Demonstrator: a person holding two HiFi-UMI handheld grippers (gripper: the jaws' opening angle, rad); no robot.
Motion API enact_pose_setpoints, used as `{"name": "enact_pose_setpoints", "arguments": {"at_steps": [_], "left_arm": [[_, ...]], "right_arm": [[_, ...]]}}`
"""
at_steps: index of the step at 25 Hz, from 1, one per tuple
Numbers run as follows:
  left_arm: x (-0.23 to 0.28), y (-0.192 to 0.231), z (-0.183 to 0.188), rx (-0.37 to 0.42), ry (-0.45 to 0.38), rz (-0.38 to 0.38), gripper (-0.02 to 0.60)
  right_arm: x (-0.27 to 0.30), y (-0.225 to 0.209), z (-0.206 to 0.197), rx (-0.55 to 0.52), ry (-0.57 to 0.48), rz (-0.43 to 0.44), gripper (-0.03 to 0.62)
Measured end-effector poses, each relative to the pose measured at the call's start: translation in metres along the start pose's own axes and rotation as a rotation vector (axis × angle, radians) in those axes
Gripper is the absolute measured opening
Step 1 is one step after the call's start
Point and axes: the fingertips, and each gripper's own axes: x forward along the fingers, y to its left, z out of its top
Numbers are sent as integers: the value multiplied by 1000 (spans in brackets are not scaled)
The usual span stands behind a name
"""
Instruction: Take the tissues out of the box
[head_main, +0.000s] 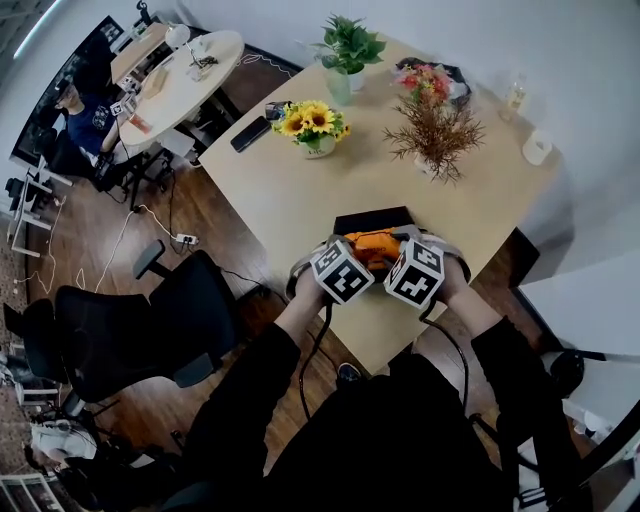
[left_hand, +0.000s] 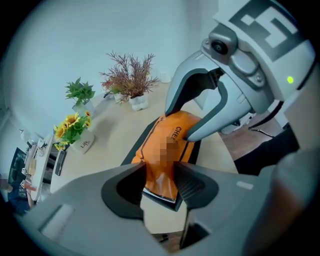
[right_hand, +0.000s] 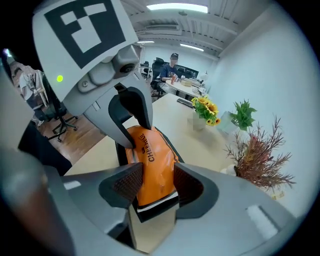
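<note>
An orange tissue pack (head_main: 372, 243) bulges up out of a black box (head_main: 372, 217) near the table's front edge. My left gripper (head_main: 355, 250) and right gripper (head_main: 395, 247) meet over it from opposite ends. In the left gripper view the left gripper (left_hand: 160, 180) is shut, pinching the near end of the orange pack (left_hand: 170, 135); the right gripper (left_hand: 180, 122) bites the far end. In the right gripper view the right gripper (right_hand: 157, 182) presses both pads on the pack (right_hand: 152, 155), with the left gripper (right_hand: 136, 135) beyond. The box (right_hand: 155, 210) shows beneath.
On the beige table (head_main: 300, 200) stand a sunflower pot (head_main: 315, 125), a green plant (head_main: 347, 50), a dried red plant (head_main: 435, 135), a phone (head_main: 250, 133) and a white roll (head_main: 537, 147). A black office chair (head_main: 130, 330) is at the left. A person (head_main: 85, 110) sits by a round table (head_main: 180, 70).
</note>
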Motion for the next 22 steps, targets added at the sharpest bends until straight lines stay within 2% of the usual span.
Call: {"name": "enact_pose_setpoints", "arguments": {"at_steps": [5, 9, 15, 22], "left_arm": [[-42, 3, 6, 57, -54, 89, 156], [-91, -14, 5, 92, -130, 135, 155], [-139, -58, -23, 99, -210, 128, 152], [-147, -103, -65, 121, -246, 72, 147]], "right_arm": [[-42, 0, 23, -19, -39, -102, 195], [-83, 22, 42, -33, -73, -162, 193], [-123, 81, 54, -66, -65, -208, 192], [-126, 142, 42, -27, 1, -217, 189]]}}
